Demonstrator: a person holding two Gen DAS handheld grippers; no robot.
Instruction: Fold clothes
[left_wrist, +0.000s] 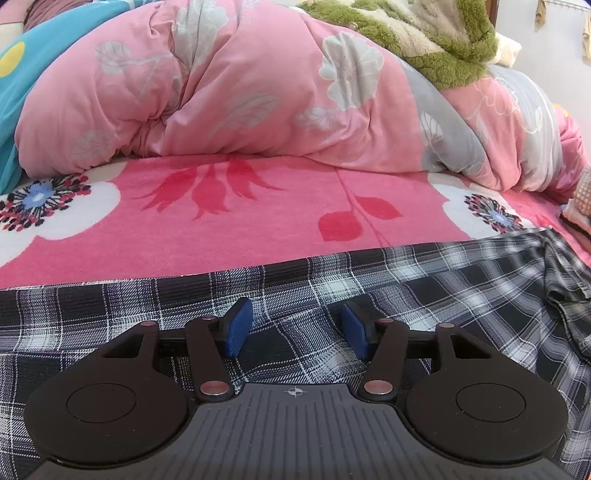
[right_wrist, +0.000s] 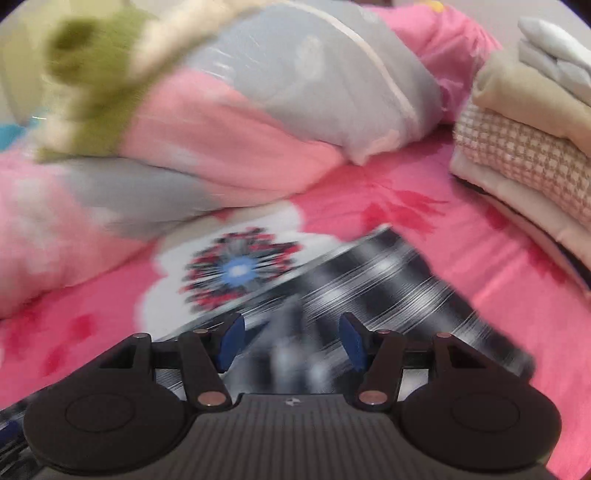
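Only right wrist view shows folded stack (right_wrist: 528, 162) beside plaid garment (right_wrist: 388, 280)

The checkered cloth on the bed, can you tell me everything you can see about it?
The checkered cloth is a thin woven garment in black, white and grey plaid. It lies spread mostly flat on the pink flowered blanket, with a straight far edge and some wrinkles and a fold at its right side. The left claw hangs open just over it, pads apart. In the right wrist view it is blurred, and the right claw is open above one corner.
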